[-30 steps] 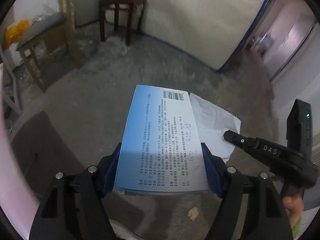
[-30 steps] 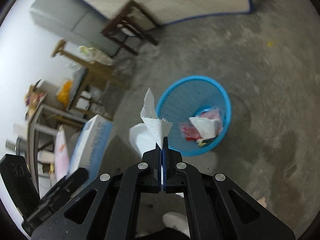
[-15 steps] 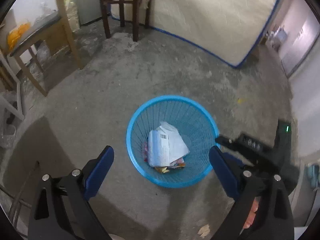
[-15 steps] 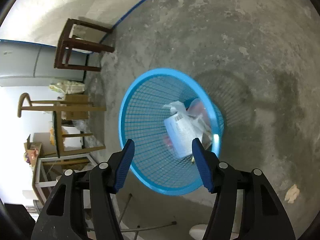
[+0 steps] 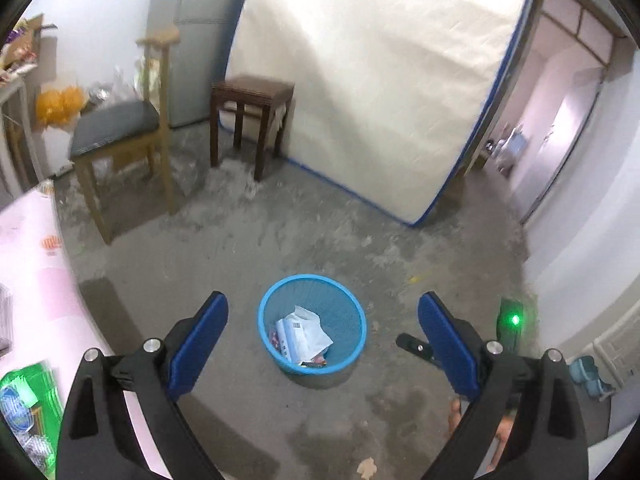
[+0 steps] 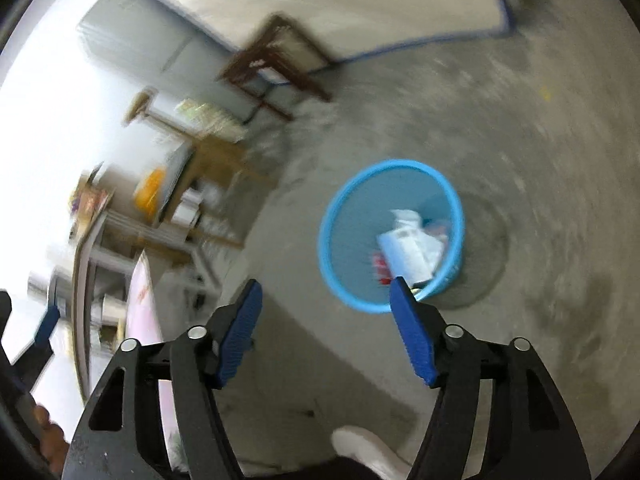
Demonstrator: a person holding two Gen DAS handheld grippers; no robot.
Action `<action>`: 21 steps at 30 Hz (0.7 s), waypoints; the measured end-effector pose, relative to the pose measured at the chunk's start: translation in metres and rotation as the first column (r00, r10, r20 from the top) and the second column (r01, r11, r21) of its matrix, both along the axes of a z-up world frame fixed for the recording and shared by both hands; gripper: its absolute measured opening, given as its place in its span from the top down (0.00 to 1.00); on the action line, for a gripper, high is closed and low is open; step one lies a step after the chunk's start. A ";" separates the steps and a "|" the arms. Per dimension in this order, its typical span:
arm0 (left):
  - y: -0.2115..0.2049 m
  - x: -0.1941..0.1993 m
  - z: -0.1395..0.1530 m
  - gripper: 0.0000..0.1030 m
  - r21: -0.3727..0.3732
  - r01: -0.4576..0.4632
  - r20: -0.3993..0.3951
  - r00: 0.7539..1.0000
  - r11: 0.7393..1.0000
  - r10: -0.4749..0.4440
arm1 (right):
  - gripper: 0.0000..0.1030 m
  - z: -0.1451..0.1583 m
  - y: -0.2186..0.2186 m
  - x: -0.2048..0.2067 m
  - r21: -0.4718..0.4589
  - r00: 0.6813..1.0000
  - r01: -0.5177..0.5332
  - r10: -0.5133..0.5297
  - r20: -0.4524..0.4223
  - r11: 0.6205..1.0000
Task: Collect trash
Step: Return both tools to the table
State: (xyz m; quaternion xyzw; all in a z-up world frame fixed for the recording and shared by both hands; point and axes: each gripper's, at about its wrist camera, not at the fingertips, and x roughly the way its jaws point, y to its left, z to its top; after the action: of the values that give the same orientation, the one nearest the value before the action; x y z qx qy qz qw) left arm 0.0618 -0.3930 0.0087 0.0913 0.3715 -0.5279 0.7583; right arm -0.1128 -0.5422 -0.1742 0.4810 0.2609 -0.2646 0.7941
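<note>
We hold our left gripper (image 5: 322, 316) and right gripper (image 6: 326, 300) side by side, both aimed downward, fingers (image 5: 200, 340) spread wide apart and gripping nothing.

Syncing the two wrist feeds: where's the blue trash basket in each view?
Left wrist: blue trash basket sits lower centre on the concrete floor, framed between the open jaws.
Right wrist: the basket is right of centre, above the right-hand finger, slightly blurred.
Shared landmark: the dark wooden stool against the mattress.

a home storeroom: propped mattress (image 5: 372, 80), wooden stool (image 5: 250, 116), bare concrete floor (image 5: 248, 260)
</note>
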 end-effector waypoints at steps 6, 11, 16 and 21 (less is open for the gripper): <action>0.149 -0.022 0.035 0.06 -0.079 -0.043 0.121 0.991 0.996 0.053 | 0.25 0.070 0.085 0.033 -0.135 0.961 -0.274 0.276 -0.002 0.952; 0.271 -0.024 0.030 0.06 -0.031 -0.209 0.261 0.942 0.977 0.210 | 0.25 0.092 0.148 0.083 -0.165 0.880 -0.473 0.474 -0.038 0.866; 0.361 -0.011 0.007 0.06 -0.028 -0.373 0.241 0.898 0.927 0.369 | 0.25 0.100 0.214 0.146 -0.110 0.748 -0.660 0.664 -0.001 0.743; 0.421 0.000 -0.019 0.06 -0.055 -0.487 0.194 0.851 0.871 0.488 | 0.25 0.105 0.275 0.213 -0.013 0.613 -0.789 0.789 0.035 0.614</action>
State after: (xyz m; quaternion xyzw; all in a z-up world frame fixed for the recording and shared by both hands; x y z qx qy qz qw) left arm 0.0617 0.0276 -0.0105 0.0459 0.3027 -0.3069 0.9011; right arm 0.1001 -0.2668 -0.0697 0.3237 0.4312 0.1206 0.8335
